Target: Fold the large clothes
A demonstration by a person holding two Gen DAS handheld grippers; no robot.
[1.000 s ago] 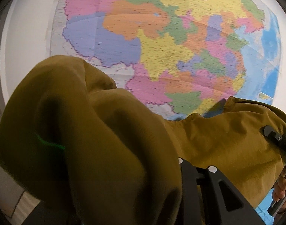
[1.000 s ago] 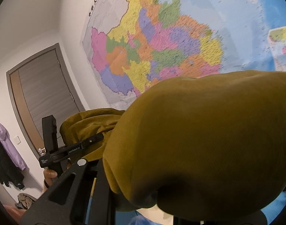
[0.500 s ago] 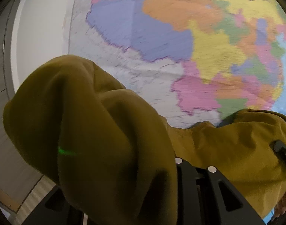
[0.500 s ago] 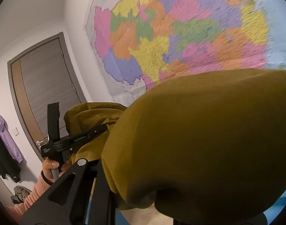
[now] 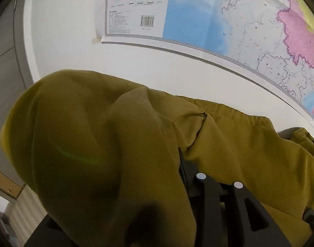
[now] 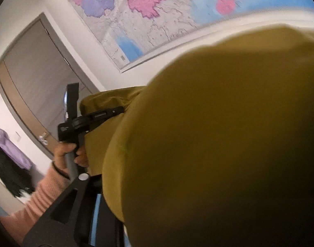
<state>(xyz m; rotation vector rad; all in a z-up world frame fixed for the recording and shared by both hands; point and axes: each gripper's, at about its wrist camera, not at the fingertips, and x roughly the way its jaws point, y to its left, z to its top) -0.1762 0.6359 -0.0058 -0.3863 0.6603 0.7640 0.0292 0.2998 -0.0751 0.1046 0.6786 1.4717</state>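
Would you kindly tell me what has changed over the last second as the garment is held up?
Both wrist views have tilted downward: the wall map has slid up, its lower border and barcode corner now showing. The mustard garment stays draped over both grippers, hiding their fingertips; the left hand still grips its handle.

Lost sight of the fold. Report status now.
Both grippers buried in cloth, jaws hidden. Mustard garment held up, bunched, before wall map. Nothing visibly in the way.

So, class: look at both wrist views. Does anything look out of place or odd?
Yes. The mustard garment is bunched over both grippers, hiding the fingers, and fills most of the right wrist view. The wall map's lower left corner is held by one bit of tape.
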